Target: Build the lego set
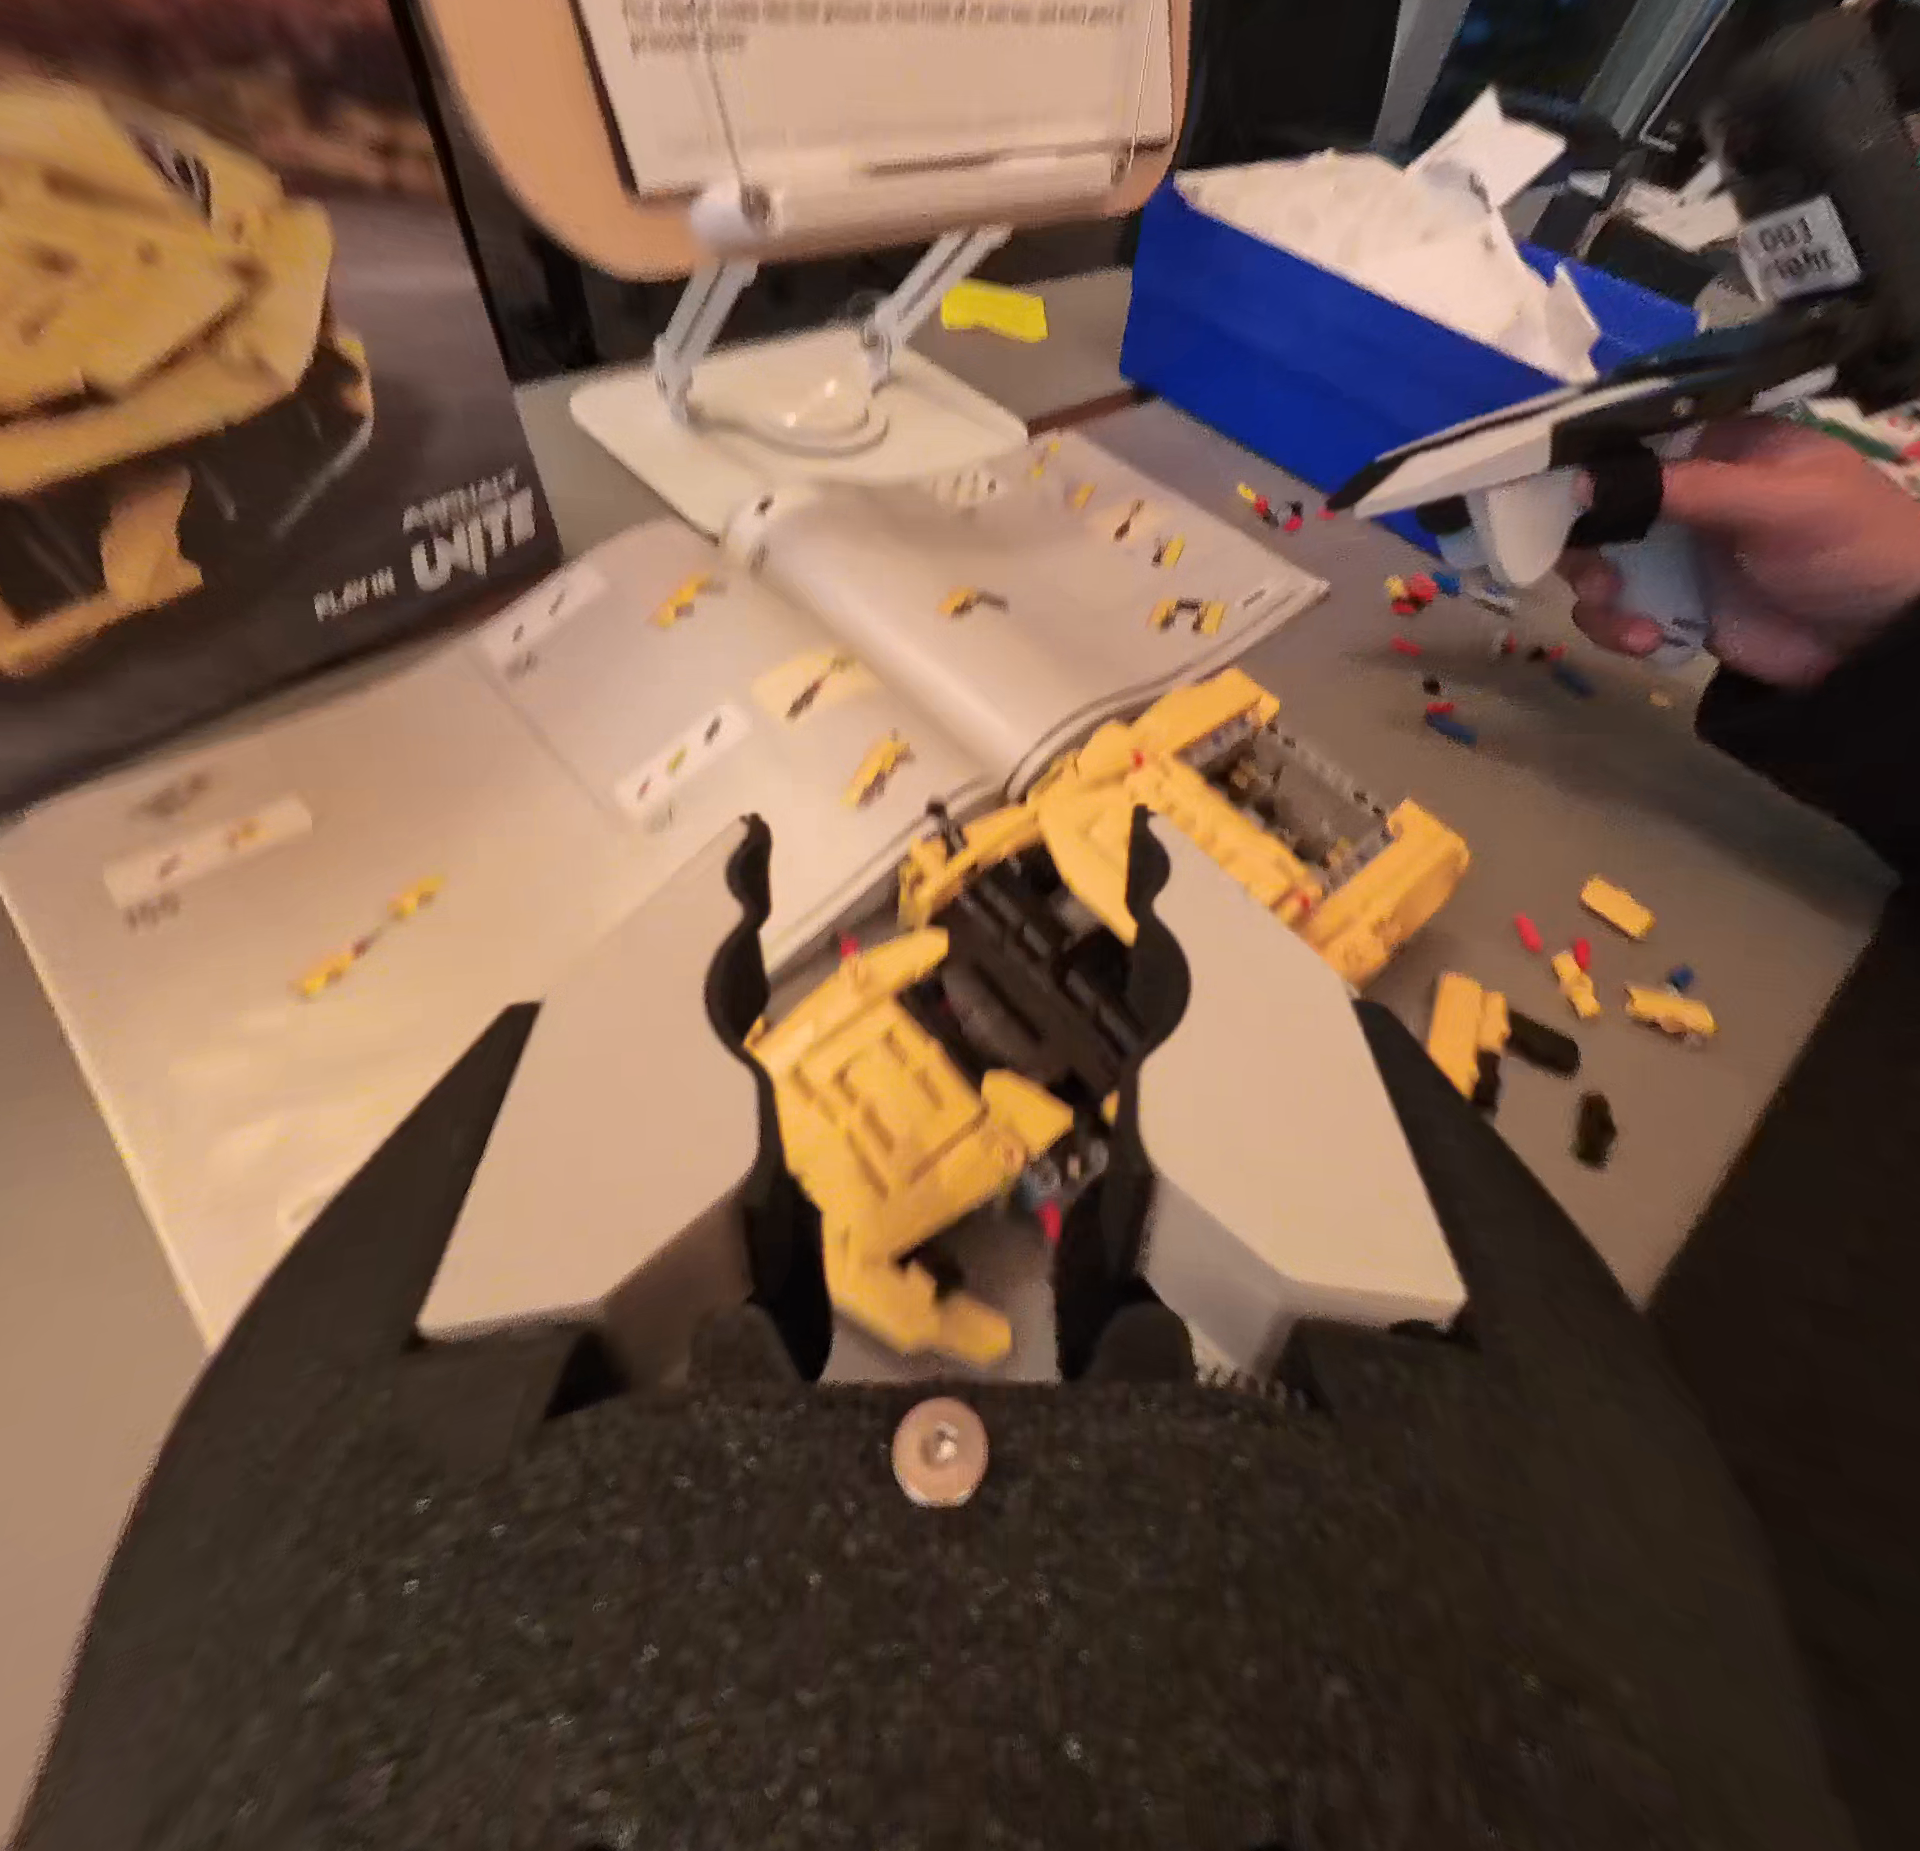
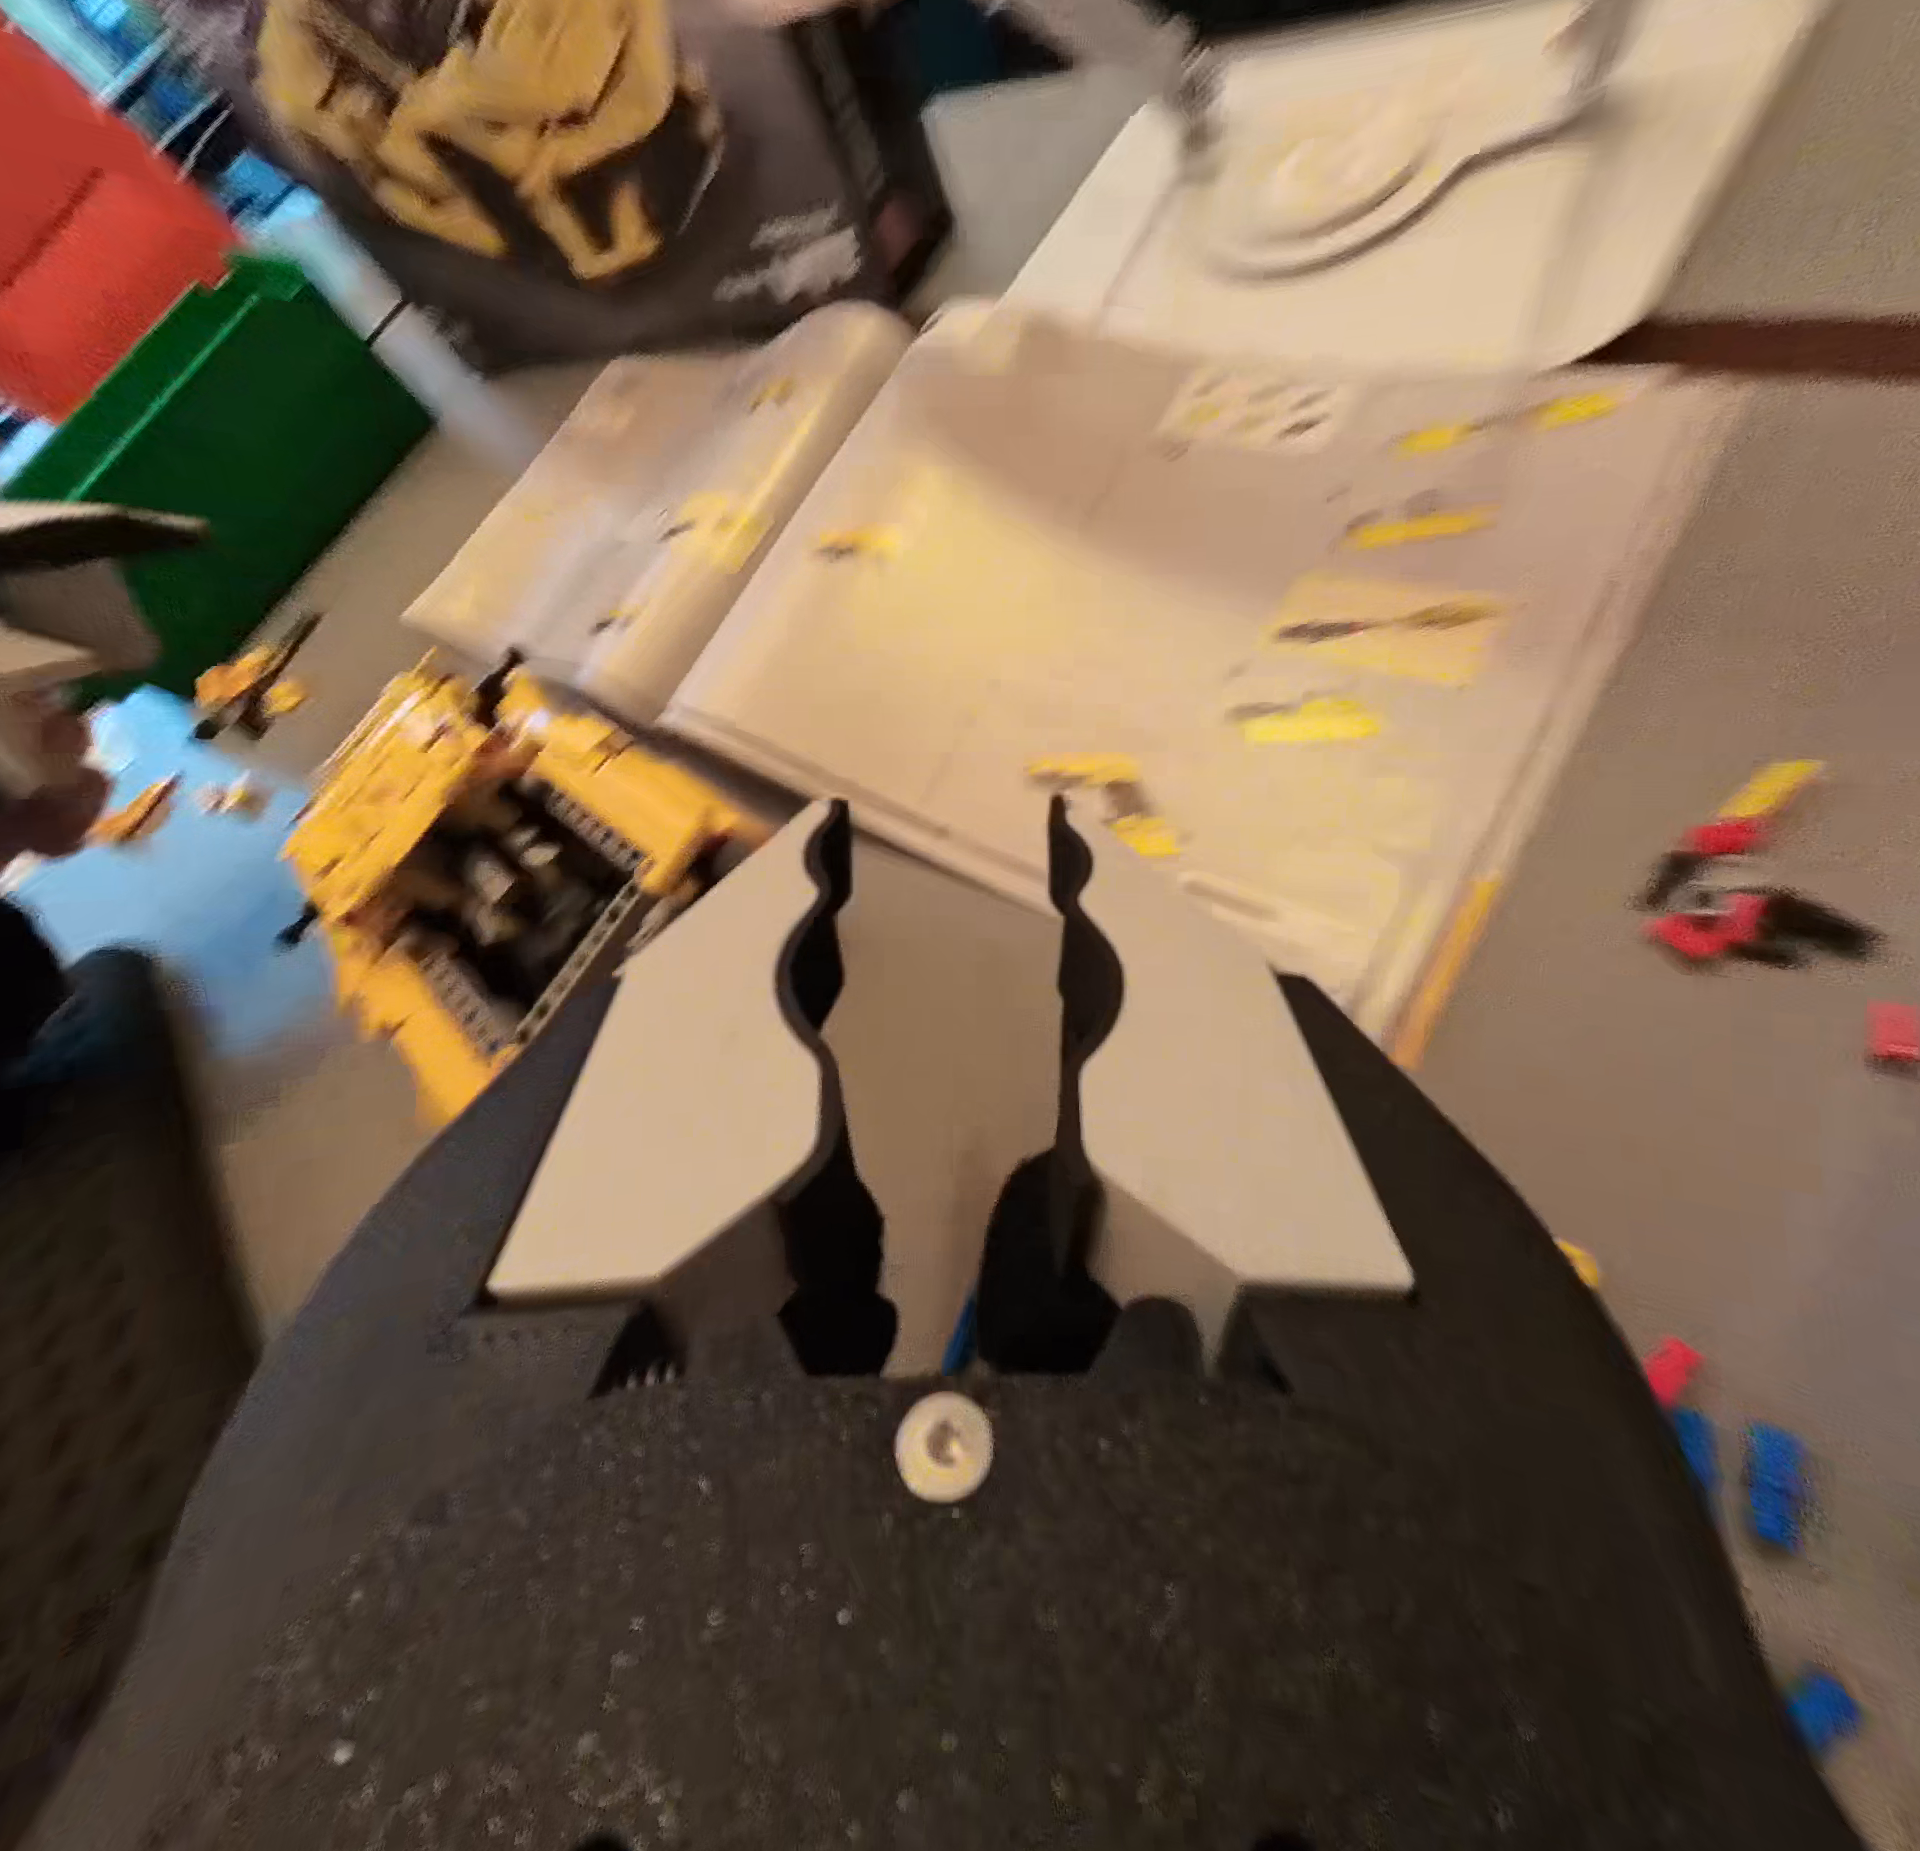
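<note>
Half-built yellow and black plastic brick car (image 1: 1091, 970) lying on the grey bench (image 1: 1621, 845) beside the open white paper booklet (image 1: 623, 762); left claw (image 1: 948, 835) spread wide over it, gripping nothing; right claw (image 2: 948, 814) released, well apart; probably light, stiff, easy to snap; best held by solid yellow sides.

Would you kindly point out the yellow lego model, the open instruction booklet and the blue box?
yellow lego model (image 1: 883, 1095): left wrist view, front panel.
instruction booklet (image 2: 1039, 575): right wrist view, right page.
blue box (image 1: 1278, 347): left wrist view, side wall.

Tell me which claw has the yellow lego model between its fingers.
The left claw: its open fingers frame the yellow lego model. The right claw points at the open instruction booklet, with nothing between its fingers.
</note>
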Motion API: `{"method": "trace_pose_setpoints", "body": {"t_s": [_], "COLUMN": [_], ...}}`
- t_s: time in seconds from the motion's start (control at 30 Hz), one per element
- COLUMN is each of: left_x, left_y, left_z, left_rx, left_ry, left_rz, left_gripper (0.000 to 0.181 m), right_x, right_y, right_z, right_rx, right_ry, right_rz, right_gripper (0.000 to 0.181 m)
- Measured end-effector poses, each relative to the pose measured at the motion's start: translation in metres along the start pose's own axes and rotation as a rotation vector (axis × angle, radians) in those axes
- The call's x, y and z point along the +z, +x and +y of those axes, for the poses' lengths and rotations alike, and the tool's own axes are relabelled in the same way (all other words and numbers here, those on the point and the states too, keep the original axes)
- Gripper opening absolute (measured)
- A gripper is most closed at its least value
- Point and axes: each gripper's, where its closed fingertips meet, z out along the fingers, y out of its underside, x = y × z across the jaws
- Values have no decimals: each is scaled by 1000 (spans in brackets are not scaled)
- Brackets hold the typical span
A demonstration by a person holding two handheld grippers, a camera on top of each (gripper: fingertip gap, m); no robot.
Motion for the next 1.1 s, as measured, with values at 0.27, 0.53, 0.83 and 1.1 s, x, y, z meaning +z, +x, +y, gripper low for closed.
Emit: {"method": "trace_pose_setpoints", "body": {"t_s": [0.27, 0.53, 0.83, 1.1], "left_x": [59, 48, 42, 43], "left_y": [27, 20, 10, 18], "left_z": [-42, -41, -25, -20], "left_rx": [-10, -4, 22, 92], "left_ry": [171, 261, 229, 215], "left_rz": [49, 44, -19, -34], "left_gripper": [60, 60, 59, 58], "right_x": [-10, -8, -5, -7], "right_y": [43, 37, 32, 36], "right_z": [-10, -12, -7, -6], "right_rx": [-288, -272, -285, -282], "right_ry": [86, 106, 90, 84], "right_rz": [343, 315, 311, 329], "right_gripper": [53, 55, 54, 53]}}
